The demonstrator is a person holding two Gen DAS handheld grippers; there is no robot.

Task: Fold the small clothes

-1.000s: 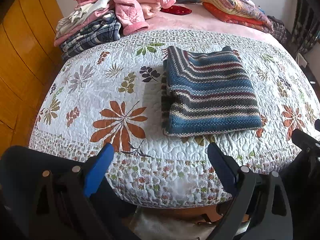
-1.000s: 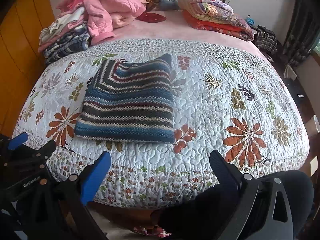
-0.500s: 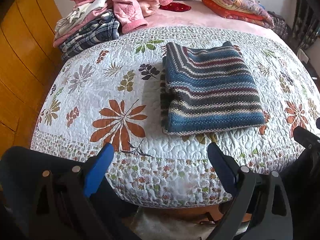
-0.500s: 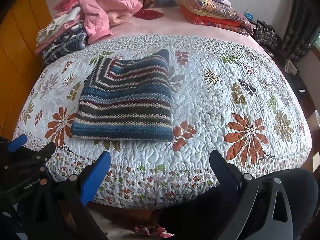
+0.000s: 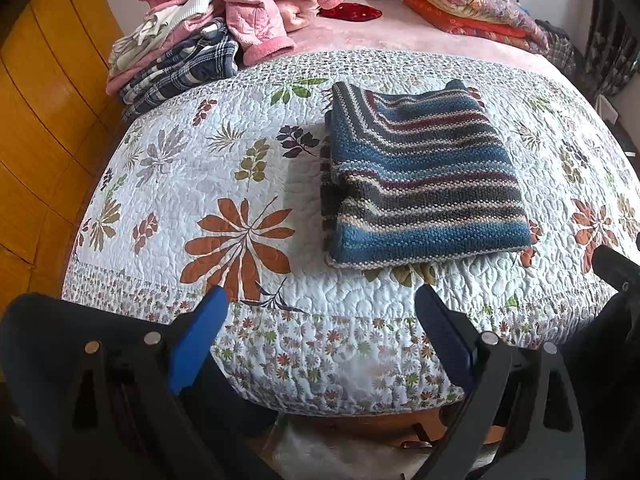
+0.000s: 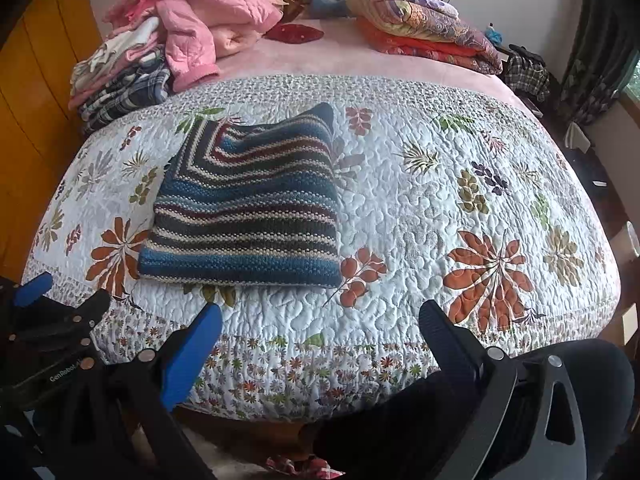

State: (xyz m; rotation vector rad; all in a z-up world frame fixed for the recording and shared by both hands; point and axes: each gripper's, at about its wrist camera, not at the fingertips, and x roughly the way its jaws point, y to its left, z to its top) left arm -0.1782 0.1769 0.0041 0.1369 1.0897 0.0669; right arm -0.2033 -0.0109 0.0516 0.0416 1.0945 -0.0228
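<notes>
1. Left wrist view: the left gripper is hovering off the near edge of the bed, its blue-padded fingers standing wide apart and gripping nothing.
2. The folded knitted sweater with blue, grey, maroon and cream stripes is lying flat on the white quilted bedspread with leaf prints, right of the view's centre and well ahead of the fingers.
3. A pile of pink, white and plaid clothes is sitting at the far left of the bed, and a stack of folded patterned quilts is resting at the far right.
4. Right wrist view: the right gripper is likewise hanging short of the bed edge, fingers spread and empty.
5. Here the striped sweater is lying left of centre, apart from both grippers; part of the left gripper is showing at the lower left.
</notes>
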